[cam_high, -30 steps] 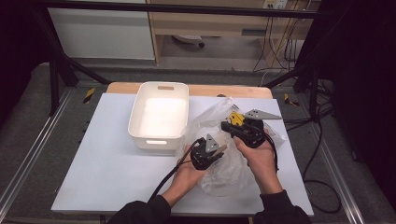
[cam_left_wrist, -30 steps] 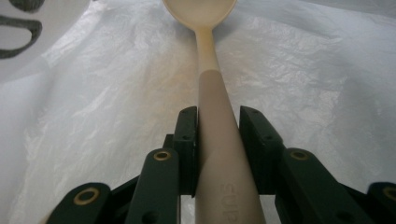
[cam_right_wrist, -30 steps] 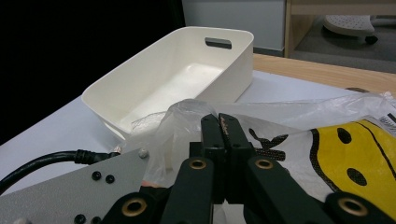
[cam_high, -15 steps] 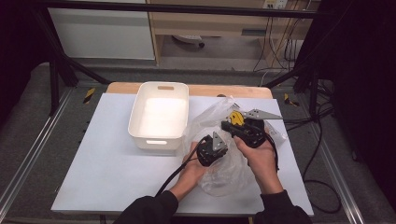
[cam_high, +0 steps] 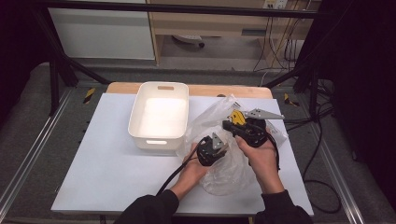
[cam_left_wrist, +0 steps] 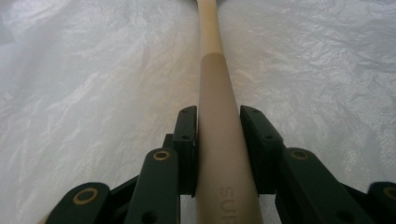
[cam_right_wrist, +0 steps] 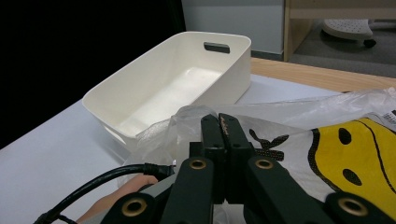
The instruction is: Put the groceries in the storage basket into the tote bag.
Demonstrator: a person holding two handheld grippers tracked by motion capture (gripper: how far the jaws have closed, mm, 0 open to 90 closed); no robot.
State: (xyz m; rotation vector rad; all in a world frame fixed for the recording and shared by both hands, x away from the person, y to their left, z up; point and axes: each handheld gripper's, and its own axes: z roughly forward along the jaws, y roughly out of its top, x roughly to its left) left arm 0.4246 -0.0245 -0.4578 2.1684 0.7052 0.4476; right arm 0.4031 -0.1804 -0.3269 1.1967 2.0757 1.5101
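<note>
A white-topped table (cam_high: 107, 158) with a wooden far edge stands on grey floor (cam_high: 28, 107). Behind it are a white cabinet (cam_high: 102, 32) and a wooden shelf (cam_high: 210, 23) (cables (cam_high: 280, 51) hang at its right). Dark drapes (cam_high: 359, 70) flank the scene.

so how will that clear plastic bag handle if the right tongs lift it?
The plastic bag looks thin and crinkled, so probably floppy and light. The right tongs pinch only its edge, so it may sag. The handle inside could shift.

Lots of free room along the table's (cam_high: 93, 177) left and near edges; white bin (cam_high: 159, 116) and plastic bag (cam_high: 219, 140) blocked the middle.
</note>
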